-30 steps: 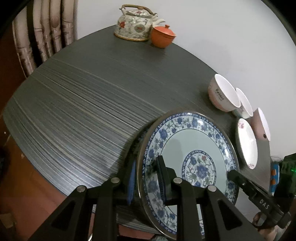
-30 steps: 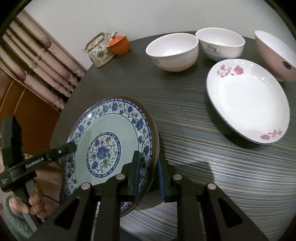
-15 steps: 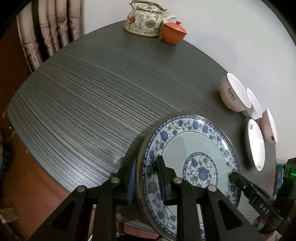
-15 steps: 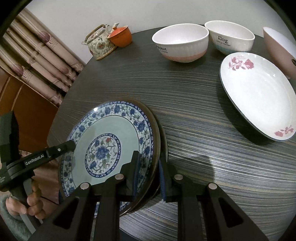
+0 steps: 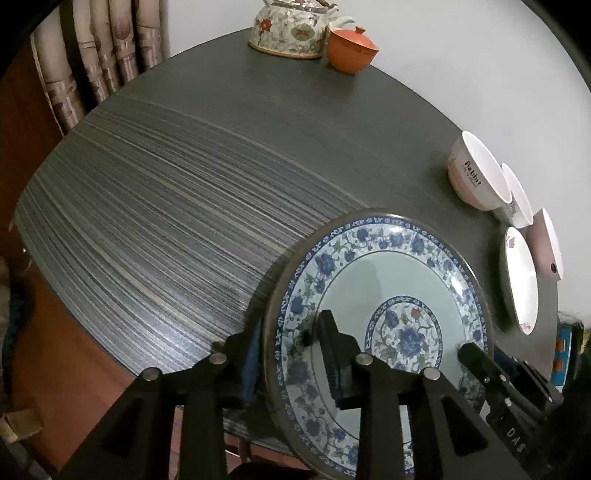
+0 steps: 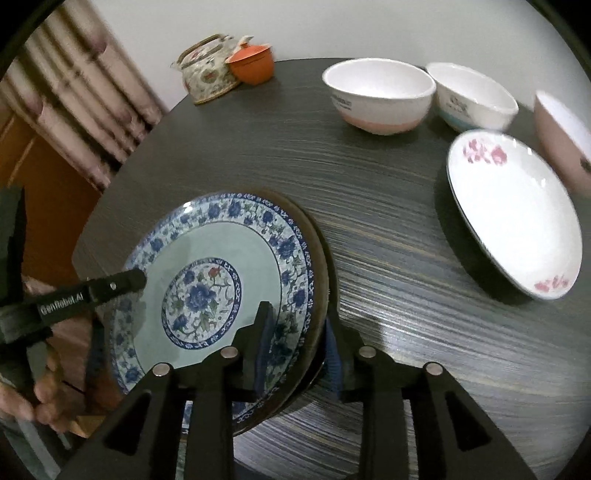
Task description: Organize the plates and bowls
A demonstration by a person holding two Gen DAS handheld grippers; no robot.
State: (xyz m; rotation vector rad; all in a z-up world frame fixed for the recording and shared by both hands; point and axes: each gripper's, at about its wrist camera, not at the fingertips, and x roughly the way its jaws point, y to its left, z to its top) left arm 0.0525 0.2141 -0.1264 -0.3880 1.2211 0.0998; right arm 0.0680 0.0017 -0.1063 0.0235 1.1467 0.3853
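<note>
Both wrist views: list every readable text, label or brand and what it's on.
"GenRobot.AI": left gripper finger, right wrist view.
"DAS": right gripper finger, left wrist view.
"Rabbit", roughly; last letters unclear: side of pink-bottomed bowl.
Second bowl: dark lettering, too blurred to read.
Pink bowl: dark round mark, unreadable.
Blue-flowered plate, rose plate, teapot: patterns only.

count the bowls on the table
3, all at the far right: pink-based bowl, blue-based bowl beside it, pink bowl at the frame edge. More may sit out of frame.
</note>
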